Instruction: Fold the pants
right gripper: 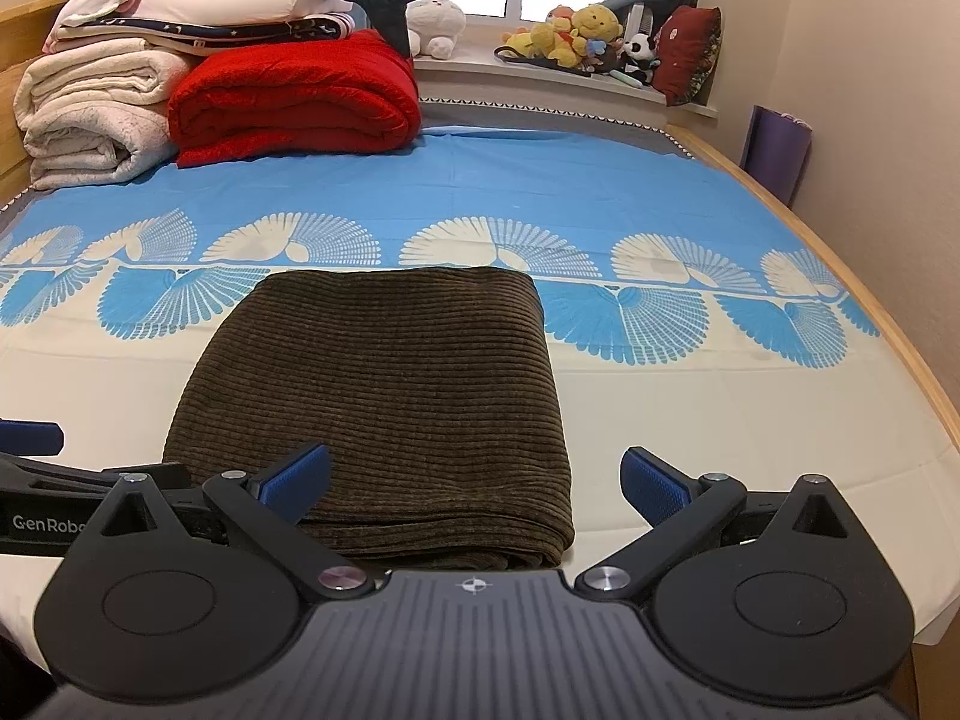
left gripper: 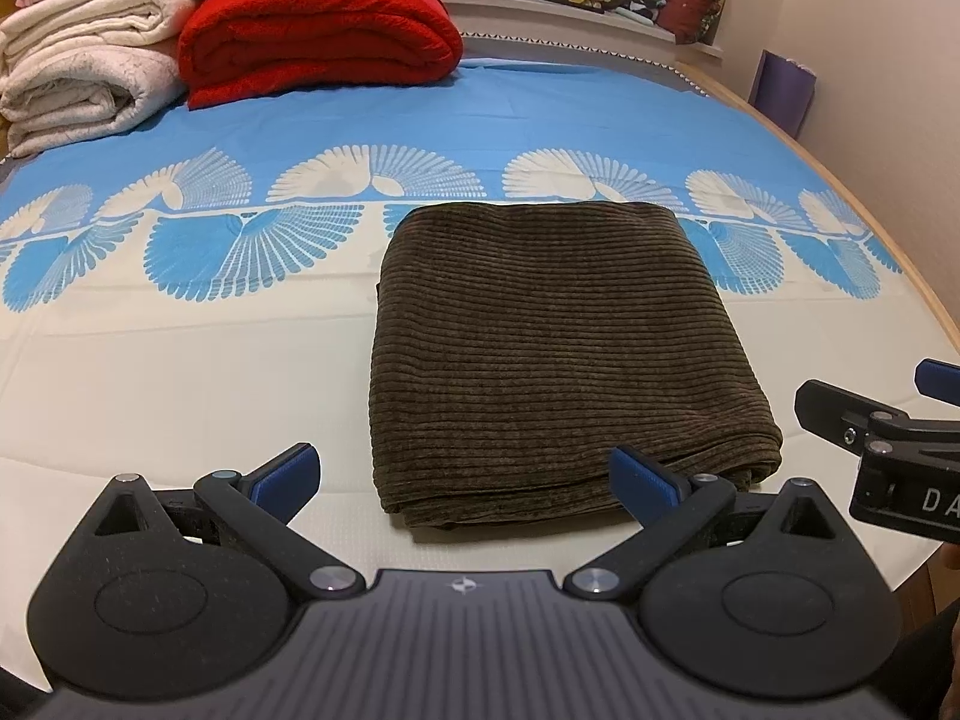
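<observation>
The brown corduroy pants (left gripper: 540,348) lie folded into a flat rectangle on the bed; they also show in the right wrist view (right gripper: 384,402). My left gripper (left gripper: 465,477) is open and empty, just short of the fold's near edge. My right gripper (right gripper: 474,480) is open and empty, over the fold's near right corner. The right gripper's finger also shows at the right edge of the left wrist view (left gripper: 888,420). The left gripper's finger shows at the left edge of the right wrist view (right gripper: 30,438).
The blue and cream bed sheet (left gripper: 180,372) covers the bed. Folded white blankets (left gripper: 84,60) and a red blanket (left gripper: 318,30) are stacked at the far left. Plush toys (right gripper: 576,36) sit on the windowsill. The bed's wooden edge (right gripper: 888,324) runs along the right.
</observation>
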